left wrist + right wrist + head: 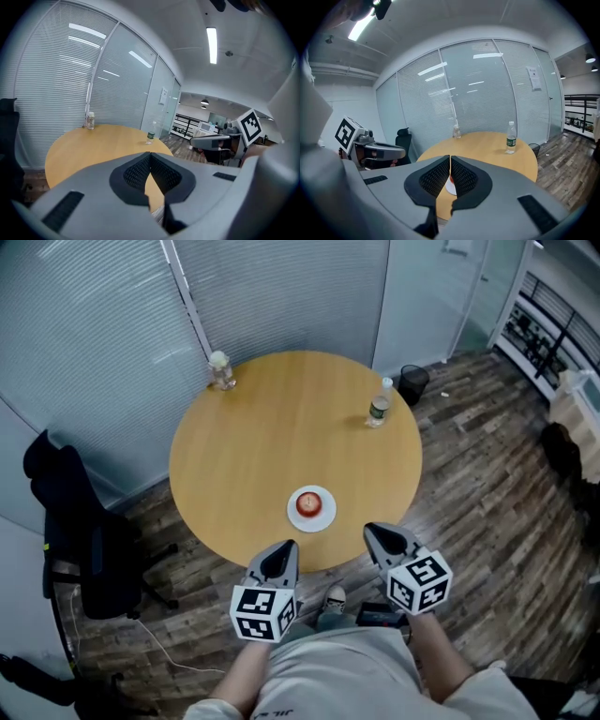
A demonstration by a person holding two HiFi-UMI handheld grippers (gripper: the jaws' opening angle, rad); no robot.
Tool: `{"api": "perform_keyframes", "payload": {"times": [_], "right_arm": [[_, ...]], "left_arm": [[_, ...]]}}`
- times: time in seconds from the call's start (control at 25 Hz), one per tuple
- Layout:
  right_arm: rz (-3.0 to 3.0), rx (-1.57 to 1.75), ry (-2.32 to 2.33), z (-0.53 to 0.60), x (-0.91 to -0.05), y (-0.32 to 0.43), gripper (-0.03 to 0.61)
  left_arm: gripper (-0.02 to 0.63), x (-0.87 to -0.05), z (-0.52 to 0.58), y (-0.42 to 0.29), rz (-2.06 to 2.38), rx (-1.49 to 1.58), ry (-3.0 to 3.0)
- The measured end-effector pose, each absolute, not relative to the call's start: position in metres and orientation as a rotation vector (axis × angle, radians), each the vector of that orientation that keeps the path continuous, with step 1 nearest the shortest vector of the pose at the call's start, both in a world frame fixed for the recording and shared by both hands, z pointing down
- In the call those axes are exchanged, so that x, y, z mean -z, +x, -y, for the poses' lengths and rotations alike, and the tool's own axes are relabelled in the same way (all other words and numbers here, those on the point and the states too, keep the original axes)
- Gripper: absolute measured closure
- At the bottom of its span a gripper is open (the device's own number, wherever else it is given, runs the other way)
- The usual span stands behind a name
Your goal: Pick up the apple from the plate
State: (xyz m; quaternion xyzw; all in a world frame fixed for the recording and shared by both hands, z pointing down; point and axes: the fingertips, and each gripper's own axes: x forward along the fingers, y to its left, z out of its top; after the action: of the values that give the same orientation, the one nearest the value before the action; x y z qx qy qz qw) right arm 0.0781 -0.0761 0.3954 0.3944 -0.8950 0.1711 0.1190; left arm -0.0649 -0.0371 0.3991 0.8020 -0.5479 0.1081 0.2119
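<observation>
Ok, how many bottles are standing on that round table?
2. A green-labelled water bottle stands near the right edge of the table; a smaller clear bottle stands at its far left edge. Nothing seems to hide another.

Cool, even light falls from ceiling strip lamps (212, 44), their streaks glaring off the glass wall (478, 89); shadows round the table (281, 427) are soft, and both gripper views bow hard and darken at the corners.
</observation>
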Motion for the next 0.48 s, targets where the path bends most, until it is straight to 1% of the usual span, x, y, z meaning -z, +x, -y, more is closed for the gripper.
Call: {"api": "perform_keyframes", "payload": {"times": [0.48], "right_arm": [[2.584, -0.567, 1.164, 0.108, -0.411, 0.074, 0.548]], "left_arm": [[0.611, -0.406, 0.074, -0.068, 1.492, -0.346, 2.244]]}}
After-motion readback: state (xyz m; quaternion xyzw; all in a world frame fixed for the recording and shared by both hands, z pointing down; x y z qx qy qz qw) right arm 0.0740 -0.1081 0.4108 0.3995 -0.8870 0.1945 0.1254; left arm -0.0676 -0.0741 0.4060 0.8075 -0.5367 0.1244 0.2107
